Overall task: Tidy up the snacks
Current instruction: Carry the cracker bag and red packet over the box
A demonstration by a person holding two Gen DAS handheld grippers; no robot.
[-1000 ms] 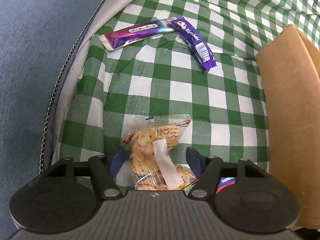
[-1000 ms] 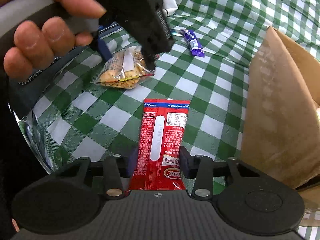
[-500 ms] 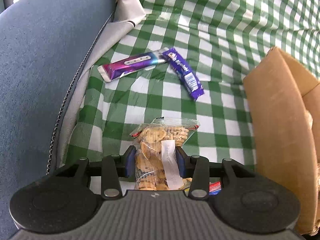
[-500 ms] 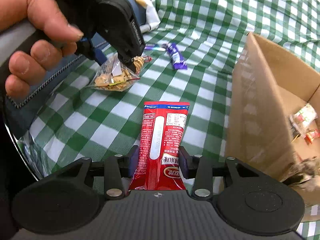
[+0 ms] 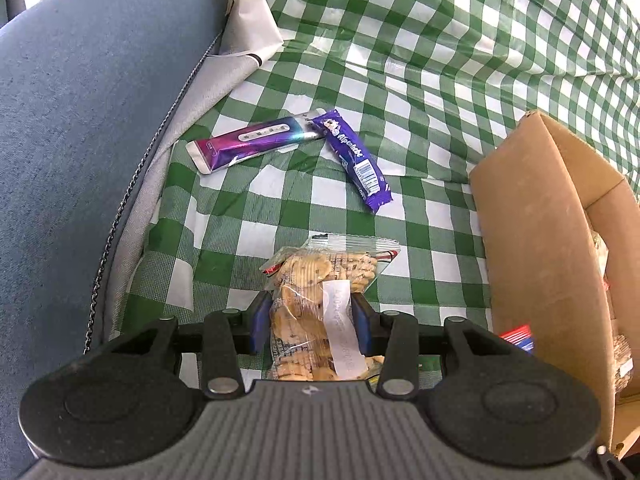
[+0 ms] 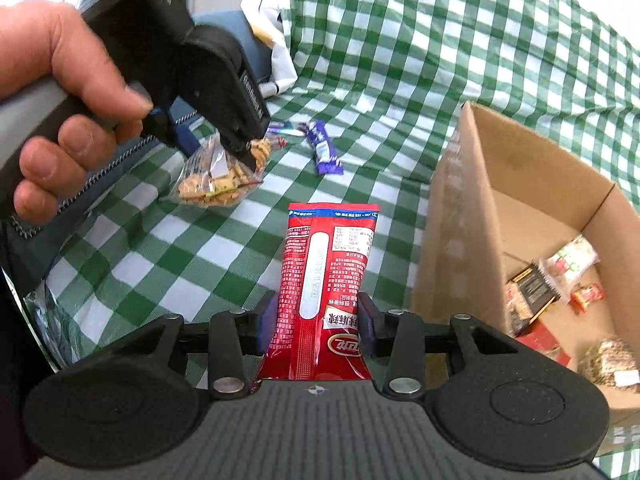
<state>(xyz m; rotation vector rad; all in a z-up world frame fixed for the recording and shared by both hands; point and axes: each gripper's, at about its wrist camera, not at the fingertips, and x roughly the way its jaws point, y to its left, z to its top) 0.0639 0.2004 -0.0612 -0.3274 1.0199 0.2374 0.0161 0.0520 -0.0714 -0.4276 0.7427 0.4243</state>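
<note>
My left gripper (image 5: pixel 308 320) is shut on a clear bag of small cookies (image 5: pixel 320 280), which it holds a little above the green checked cloth (image 5: pixel 400 60). The right wrist view shows the same gripper (image 6: pixel 216 148) in a person's hand (image 6: pixel 60 100), the cookie bag (image 6: pixel 216 184) hanging from it. My right gripper (image 6: pixel 316 320) is shut on a red snack packet (image 6: pixel 324 264), its far end pointing away. An open cardboard box (image 6: pixel 460 220) stands to the right; its side wall (image 5: pixel 532 240) fills the right of the left wrist view.
A purple bar (image 5: pixel 352 156) and a shiny purple-pink packet (image 5: pixel 256 140) lie on the cloth farther off. Several snacks (image 6: pixel 560 280) lie inside the box. A blue cushion (image 5: pixel 80 120) borders the cloth on the left, with a white paper bag (image 5: pixel 248 32) behind.
The left jaws closed onto the cookie bag. Both grippers rose with their packs, and more of the box's inside came into the right wrist view.
</note>
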